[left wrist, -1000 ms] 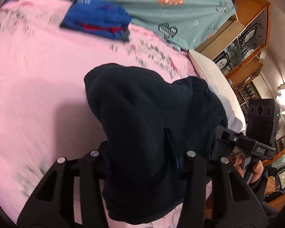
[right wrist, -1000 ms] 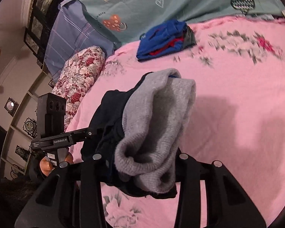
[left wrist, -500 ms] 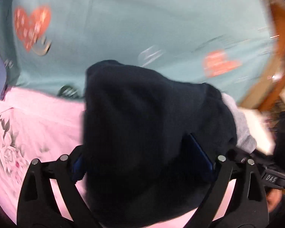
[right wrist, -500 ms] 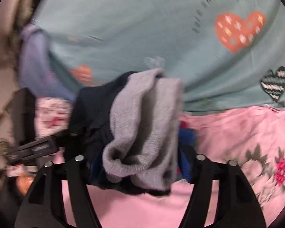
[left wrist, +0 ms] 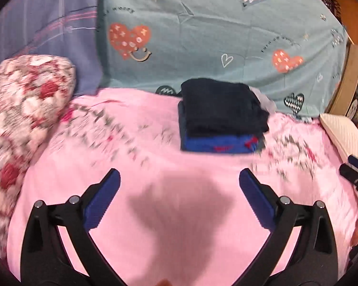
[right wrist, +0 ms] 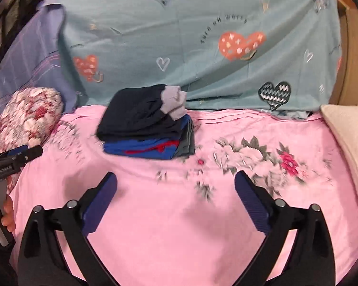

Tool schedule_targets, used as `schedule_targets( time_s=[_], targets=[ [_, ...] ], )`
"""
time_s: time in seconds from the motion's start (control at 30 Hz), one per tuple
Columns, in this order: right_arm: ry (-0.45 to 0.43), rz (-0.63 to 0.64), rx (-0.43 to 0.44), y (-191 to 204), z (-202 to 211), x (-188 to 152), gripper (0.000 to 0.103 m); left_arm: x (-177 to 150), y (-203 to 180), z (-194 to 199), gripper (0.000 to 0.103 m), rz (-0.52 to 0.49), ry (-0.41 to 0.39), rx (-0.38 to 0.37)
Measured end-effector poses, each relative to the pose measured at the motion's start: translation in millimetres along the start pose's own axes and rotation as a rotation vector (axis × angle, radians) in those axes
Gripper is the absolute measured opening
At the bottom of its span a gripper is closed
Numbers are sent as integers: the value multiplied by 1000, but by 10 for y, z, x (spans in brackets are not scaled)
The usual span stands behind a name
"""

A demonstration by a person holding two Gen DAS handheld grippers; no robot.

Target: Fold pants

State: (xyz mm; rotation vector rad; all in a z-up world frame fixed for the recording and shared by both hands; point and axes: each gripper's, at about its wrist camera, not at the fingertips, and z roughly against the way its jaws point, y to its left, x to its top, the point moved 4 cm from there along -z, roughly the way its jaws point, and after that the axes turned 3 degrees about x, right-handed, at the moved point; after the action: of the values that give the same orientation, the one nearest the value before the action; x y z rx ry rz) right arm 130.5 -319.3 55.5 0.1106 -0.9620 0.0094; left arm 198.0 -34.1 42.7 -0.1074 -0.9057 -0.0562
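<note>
The folded dark navy pants [left wrist: 223, 108] with grey cuffs [right wrist: 174, 102] lie on top of a folded blue garment [left wrist: 217, 143] at the far side of the pink bed. They also show in the right wrist view [right wrist: 140, 116], above the blue garment [right wrist: 145, 149]. My left gripper [left wrist: 179, 190] is open and empty, well short of the stack. My right gripper [right wrist: 176, 190] is open and empty, also short of the stack.
A pink floral bedsheet [right wrist: 202, 214] covers the bed. A teal heart-print cloth [left wrist: 226, 35] hangs behind the stack. A red floral pillow [left wrist: 23, 100] lies at the left, a white pillow [left wrist: 341, 133] at the right. The other hand-held gripper [right wrist: 9, 162] shows at the left edge.
Both grippers carried the folded pants to the back of the bed, let go of them on the blue garment, opened, and pulled back.
</note>
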Motion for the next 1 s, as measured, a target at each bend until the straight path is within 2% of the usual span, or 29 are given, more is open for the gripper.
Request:
schedule_targets(
  time_s=[0.1, 0.17, 0.23, 0.3, 0.4, 0.5, 0.67, 1.0],
  targets=[
    [-9, -16, 37, 109, 451, -339, 102, -331, -53, 494, 101, 8, 3, -26],
    [-49, -16, 39, 170, 727, -475, 102, -516, -68, 845, 101, 16, -42, -36],
    [-74, 2, 24, 245, 949, -592, 102, -670, -89, 1150, 101, 18, -87, -19],
    [-78, 14, 20, 292, 1107, -712, 102, -808, -96, 1380, 101, 11, -94, -2],
    [-81, 15, 8, 325, 1288, -849, 102, -940, -164, 1598, 101, -50, -87, 74],
    [-96, 9, -8, 314, 1392, -896, 102, -1001, -215, 1747, 101, -106, -113, 126],
    [-108, -9, -7, 290, 1462, -917, 102, -1048, -217, 1855, 101, -112, -128, 116],
    [-94, -11, -16, 279, 1399, -956, 102, -1062, -218, 1725, 101, -101, -110, 117]
  ],
)
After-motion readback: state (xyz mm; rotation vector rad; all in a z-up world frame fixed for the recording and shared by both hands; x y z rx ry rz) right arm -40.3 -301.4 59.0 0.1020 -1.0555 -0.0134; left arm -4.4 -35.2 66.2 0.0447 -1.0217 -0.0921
